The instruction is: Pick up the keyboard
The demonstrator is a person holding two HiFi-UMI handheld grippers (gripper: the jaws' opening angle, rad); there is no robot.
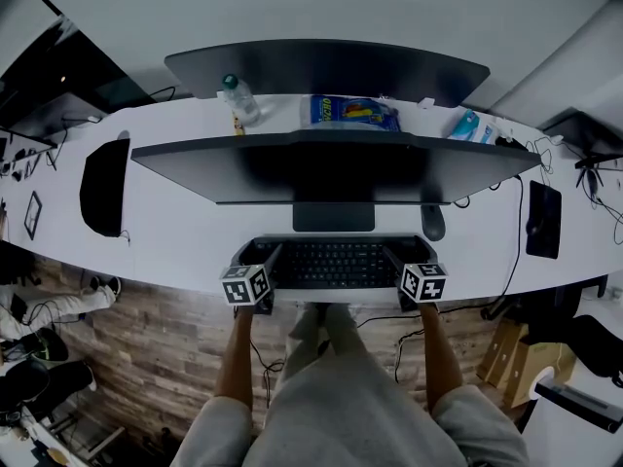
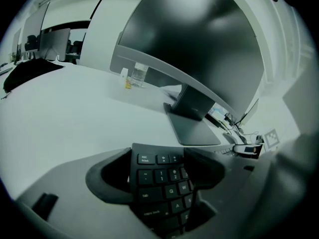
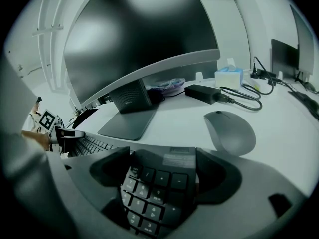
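Keyboard [image 1: 331, 264] clamped at its ends by left claw [image 2: 159, 176] and right claw [image 3: 160, 177], bottle [image 1: 239, 98] behind monitor [image 1: 331, 168].

- The left gripper [image 1: 257, 263] is at the left end of the keyboard [image 1: 334, 264], with its fingers [image 2: 107, 176] closed on that end (keys show between them in the left gripper view).
- The right gripper [image 1: 410, 263] mirrors it at the right end, and its fingers [image 3: 218, 176] press either side of the number-pad block.
- Both grippers point away from the person and sit level with each other.
- The left forearm [image 1: 236, 358] and right forearm [image 1: 440, 358] are bare, reaching forward roughly parallel.
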